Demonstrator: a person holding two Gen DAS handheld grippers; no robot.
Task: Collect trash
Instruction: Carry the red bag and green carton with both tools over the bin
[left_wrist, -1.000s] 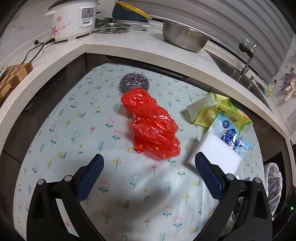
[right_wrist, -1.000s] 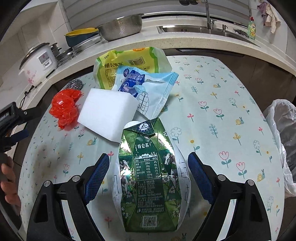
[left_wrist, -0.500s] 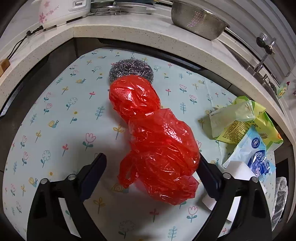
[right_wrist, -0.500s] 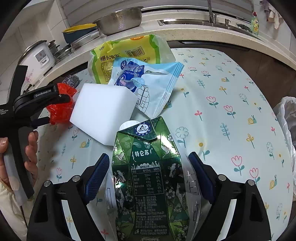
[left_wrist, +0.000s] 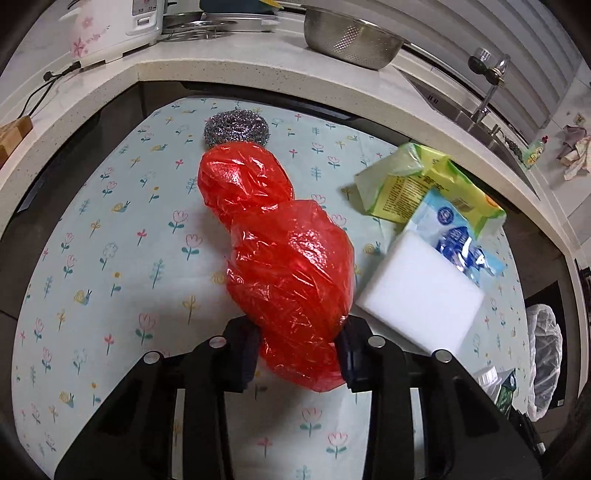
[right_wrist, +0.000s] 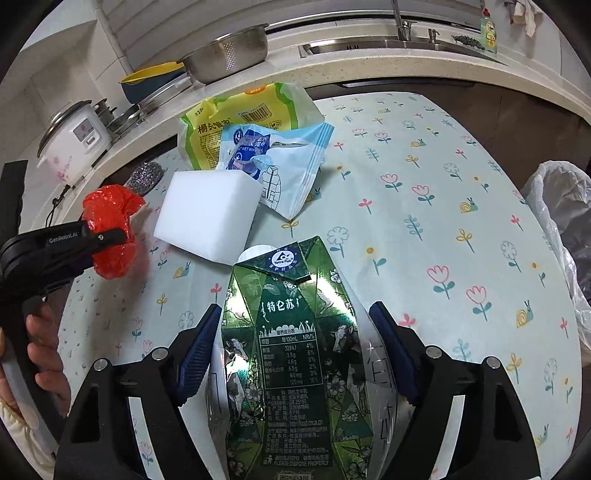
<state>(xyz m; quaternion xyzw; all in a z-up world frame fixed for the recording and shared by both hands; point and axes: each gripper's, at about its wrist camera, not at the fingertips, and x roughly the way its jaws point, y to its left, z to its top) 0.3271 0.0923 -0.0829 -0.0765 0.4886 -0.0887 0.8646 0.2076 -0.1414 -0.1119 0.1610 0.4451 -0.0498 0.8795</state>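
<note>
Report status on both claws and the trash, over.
Left claw shut on red plastic bag. Right claw straddles green milk carton, pads close, grip unconfirmed. White foam block beside bag.

glossy red plastic bag (left_wrist: 284, 258), steel-wool scourer (left_wrist: 236, 129)

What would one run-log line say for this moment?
left hand-held gripper: shut on red plastic bag | right hand-held gripper: open around green milk carton | bin bag: waiting
</note>
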